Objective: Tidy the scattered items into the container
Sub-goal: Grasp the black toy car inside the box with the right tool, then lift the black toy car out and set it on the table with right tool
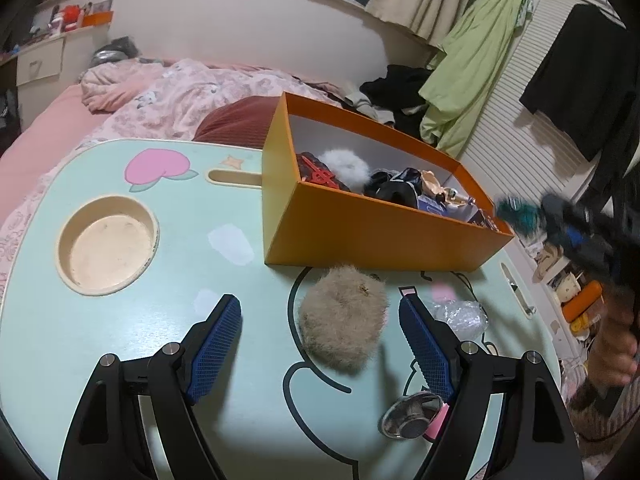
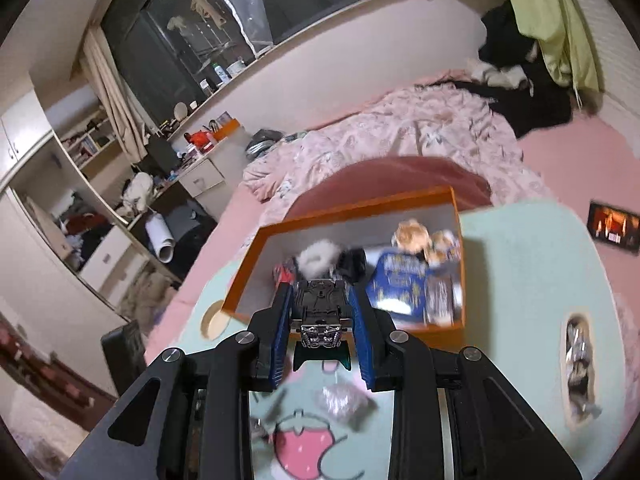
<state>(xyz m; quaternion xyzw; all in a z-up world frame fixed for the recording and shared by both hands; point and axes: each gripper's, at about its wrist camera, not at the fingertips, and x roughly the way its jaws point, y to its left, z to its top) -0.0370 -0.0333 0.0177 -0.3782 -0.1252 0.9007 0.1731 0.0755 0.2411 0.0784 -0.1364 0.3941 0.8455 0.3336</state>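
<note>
Now the right gripper [image 2: 320, 312] pinches a small toy car [image 2: 320, 312], stiff and light, by its sides, at six o'clock of the orange box [image 2: 340, 210]; the left gripper [image 1: 320, 320] stands spread around the soft fur ball [image 1: 342, 316].

L wrist cam: low over mint table [image 1: 120, 340], faces far toward bed, box right-centre | R wrist cam: higher, from right side, looks down into orange box [image 2: 344, 212], close | shared: box, table, bed
</note>
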